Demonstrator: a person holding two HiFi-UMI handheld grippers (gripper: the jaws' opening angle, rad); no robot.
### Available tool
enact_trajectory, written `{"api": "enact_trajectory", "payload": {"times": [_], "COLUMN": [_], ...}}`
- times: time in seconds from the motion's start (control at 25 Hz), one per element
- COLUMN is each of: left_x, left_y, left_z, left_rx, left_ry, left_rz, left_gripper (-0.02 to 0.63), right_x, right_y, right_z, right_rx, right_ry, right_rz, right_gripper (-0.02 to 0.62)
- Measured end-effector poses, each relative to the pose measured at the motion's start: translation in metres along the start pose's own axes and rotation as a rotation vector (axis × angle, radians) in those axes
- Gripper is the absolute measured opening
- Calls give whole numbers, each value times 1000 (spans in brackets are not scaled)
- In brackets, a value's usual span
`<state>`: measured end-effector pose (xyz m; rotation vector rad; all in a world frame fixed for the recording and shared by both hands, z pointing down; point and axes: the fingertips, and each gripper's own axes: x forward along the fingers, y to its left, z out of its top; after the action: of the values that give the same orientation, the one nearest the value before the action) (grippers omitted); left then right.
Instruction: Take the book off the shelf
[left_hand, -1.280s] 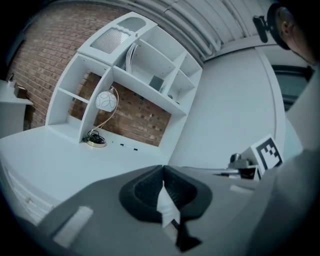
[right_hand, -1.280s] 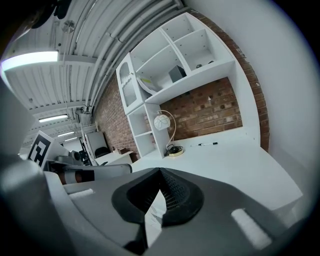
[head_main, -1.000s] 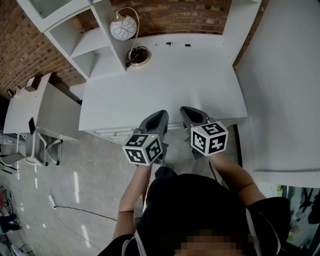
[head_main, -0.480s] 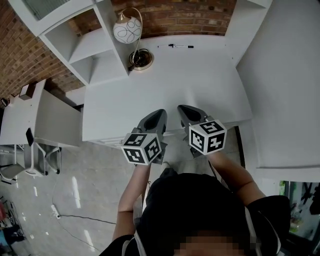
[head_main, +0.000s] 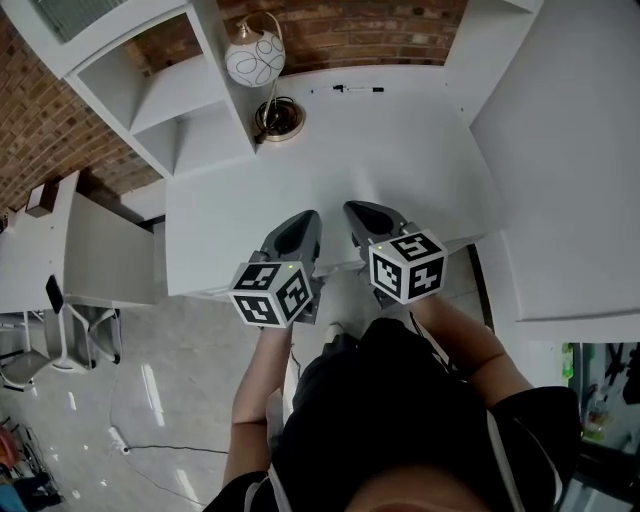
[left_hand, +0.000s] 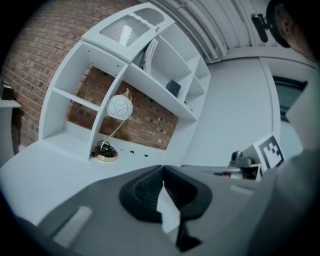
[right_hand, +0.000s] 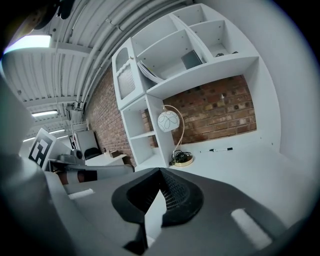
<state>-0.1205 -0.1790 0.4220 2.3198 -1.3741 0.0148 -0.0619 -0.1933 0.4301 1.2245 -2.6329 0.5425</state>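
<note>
In an upper compartment of the white boxy shelf unit (right_hand: 210, 69), at one o'clock in the right gripper view, a dark flat book (right_hand: 191, 59) is seen leaning, unshown in the head view. The right grey gripper (right_hand: 160, 171) and left grey gripper (left_hand: 163, 168) are held closed on nothing at the smooth white desk (head_main: 380, 150)

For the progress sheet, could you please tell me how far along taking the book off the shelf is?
Nothing looks done yet: the dark book leans in an upper compartment of the white shelf. In hand: nothing; the left gripper and right gripper are both shut and empty, above the desk edge. Left: reach up, grasp the book, pull it out.
</note>
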Motion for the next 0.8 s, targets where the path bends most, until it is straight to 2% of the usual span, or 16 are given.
{"api": "enact_trajectory", "payload": {"times": [0.4, 0.64, 0.8], "left_x": [25, 48, 63], "left_y": [3, 9, 11], "left_z": [13, 45, 53], "left_rx": [-21, 4, 20], "left_ry": [-15, -58, -73], "left_rz": [13, 50, 68], "left_gripper": [2, 2, 2], "right_x": [20, 40, 49], "right_y": [-10, -23, -32], "right_z": [25, 53, 63], "right_rx": [-19, -46, -59], "right_ry": [-16, -29, -37], "right_rz": [55, 111, 148], "right_gripper": [-6, -6, -6]}}
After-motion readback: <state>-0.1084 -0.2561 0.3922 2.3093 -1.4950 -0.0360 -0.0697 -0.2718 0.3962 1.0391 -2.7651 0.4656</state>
